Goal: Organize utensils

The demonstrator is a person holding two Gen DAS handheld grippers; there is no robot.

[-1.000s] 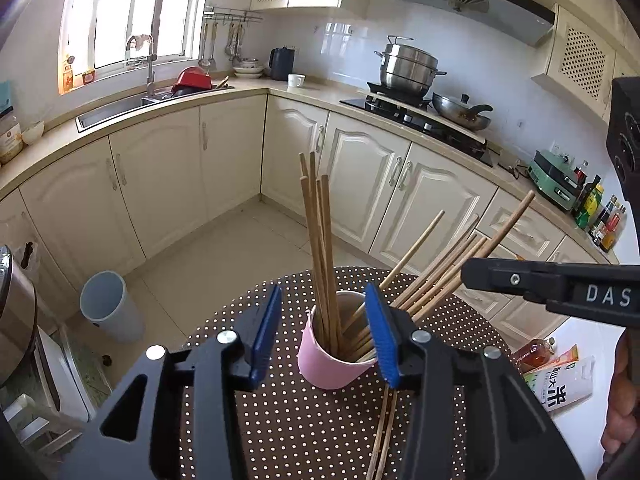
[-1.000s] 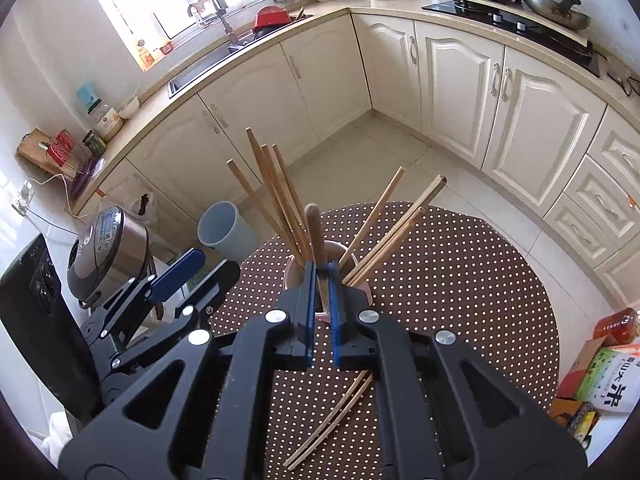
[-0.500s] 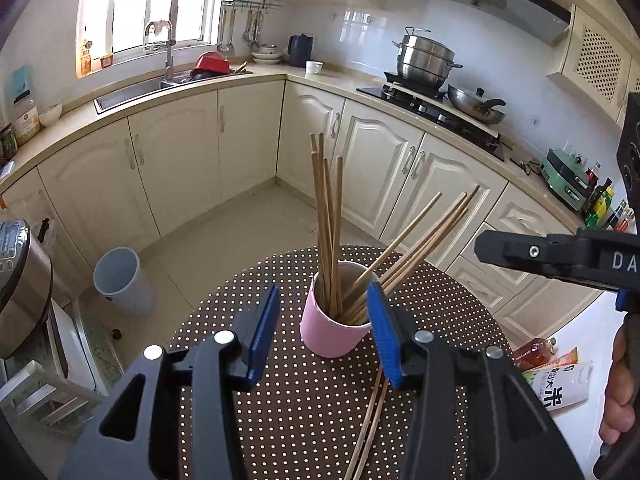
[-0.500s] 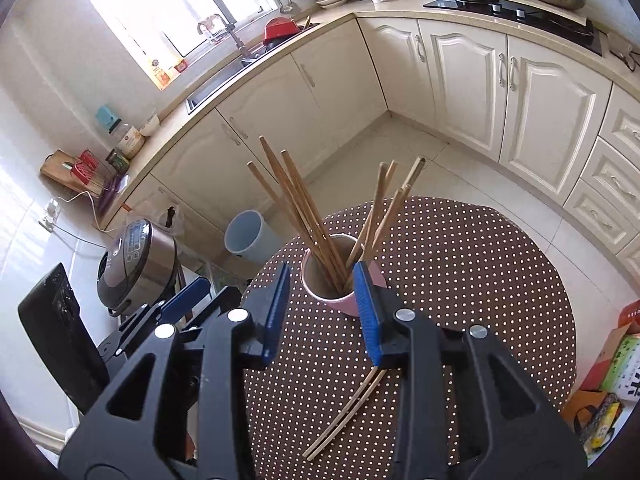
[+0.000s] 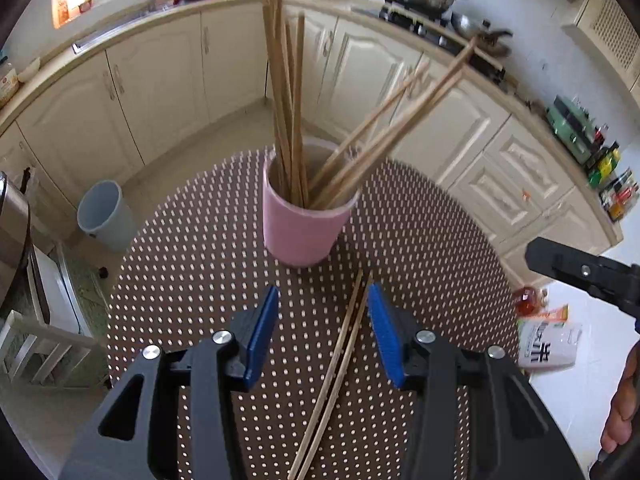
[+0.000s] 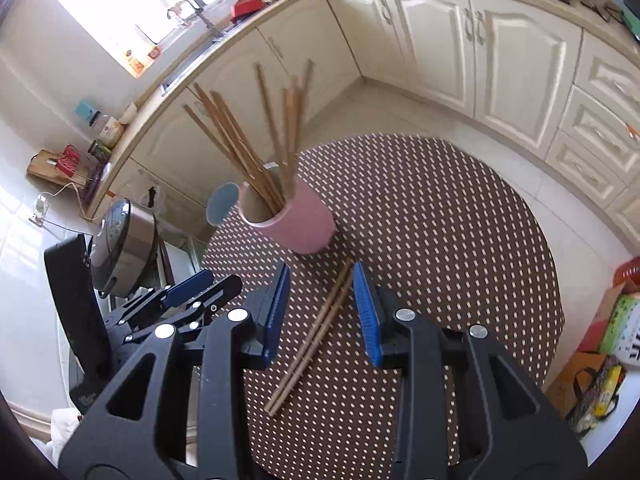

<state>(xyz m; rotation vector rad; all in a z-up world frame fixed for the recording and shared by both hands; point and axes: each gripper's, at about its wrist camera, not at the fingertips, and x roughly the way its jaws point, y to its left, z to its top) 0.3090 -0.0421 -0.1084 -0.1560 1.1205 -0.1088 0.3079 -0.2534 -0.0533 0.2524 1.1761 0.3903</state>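
A pink cup (image 5: 304, 228) stands upright on the round brown worktop (image 5: 192, 264) with white dots. It holds a bunch of wooden chopsticks (image 5: 286, 92): one group rises nearly straight up, and another group leans out over the rim to the right in the left wrist view. Two loose chopsticks (image 5: 340, 364) lie side by side flat on the worktop, just on the near side of the cup, their far tips close to its base.

The left tool (image 5: 323, 328) hangs over the worktop with its blue pads apart, grasping nothing; the pair of loose chopsticks runs between the pads, close by the right-hand one, and I cannot tell whether it touches them. The right tool (image 6: 320, 304) is also released, its pads standing apart on either side of the same pair (image 6: 316, 328), with a clear gap on both sides. In the right wrist view the left tool (image 6: 192, 296) shows at the left edge of the worktop. A grey bin (image 5: 105, 216) stands on the floor beyond the worktop, and a rice cooker (image 6: 120, 248) sits off to the left
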